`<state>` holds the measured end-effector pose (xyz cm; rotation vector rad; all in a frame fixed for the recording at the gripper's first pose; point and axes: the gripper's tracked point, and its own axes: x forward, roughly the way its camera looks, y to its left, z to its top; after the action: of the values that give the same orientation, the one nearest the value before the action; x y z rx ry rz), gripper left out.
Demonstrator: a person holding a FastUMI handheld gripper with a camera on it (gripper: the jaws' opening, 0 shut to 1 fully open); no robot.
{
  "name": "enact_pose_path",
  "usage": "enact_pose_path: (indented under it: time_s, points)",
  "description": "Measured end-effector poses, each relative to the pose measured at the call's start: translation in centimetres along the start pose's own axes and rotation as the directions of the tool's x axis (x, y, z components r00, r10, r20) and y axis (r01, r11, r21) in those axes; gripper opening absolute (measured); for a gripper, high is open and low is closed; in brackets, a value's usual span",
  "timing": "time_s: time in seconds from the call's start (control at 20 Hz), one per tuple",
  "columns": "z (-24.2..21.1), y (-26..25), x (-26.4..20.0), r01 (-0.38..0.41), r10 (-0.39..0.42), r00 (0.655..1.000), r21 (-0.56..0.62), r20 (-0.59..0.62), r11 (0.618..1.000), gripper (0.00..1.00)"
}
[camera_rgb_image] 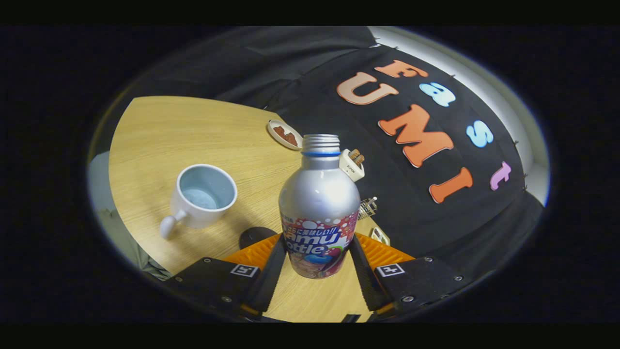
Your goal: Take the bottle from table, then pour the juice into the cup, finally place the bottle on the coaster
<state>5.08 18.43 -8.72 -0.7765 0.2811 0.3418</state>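
Half-hidden label lettering on bottle (318,194), gripped by tongs (317,241)

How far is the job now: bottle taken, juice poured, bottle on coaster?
Done: the tool is shut on the bottle, fingers on both sides of it; whether it is lifted I cannot tell. The bottle is upright and capless. Left: pouring into the white cup, then setting the bottle on the dark coaster.
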Motion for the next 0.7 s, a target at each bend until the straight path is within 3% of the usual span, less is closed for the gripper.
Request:
enact_pose_path:
  time_s: [0.15, 0.3, 0.7]
  points:
    - [-0.5, -0.2, 0.6, -0.011, 0.008, 1.000, 0.155, 0.021, 0.988, 0.74]
    - [-1.4, 0.2, 1.1, -0.039, 0.028, 0.999, 0.315, 0.038, 0.948, 0.74]
    - [-2.1, 1.9, 3.1, -0.128, 0.072, 0.991, 0.619, 0.115, 0.775, 0.74]
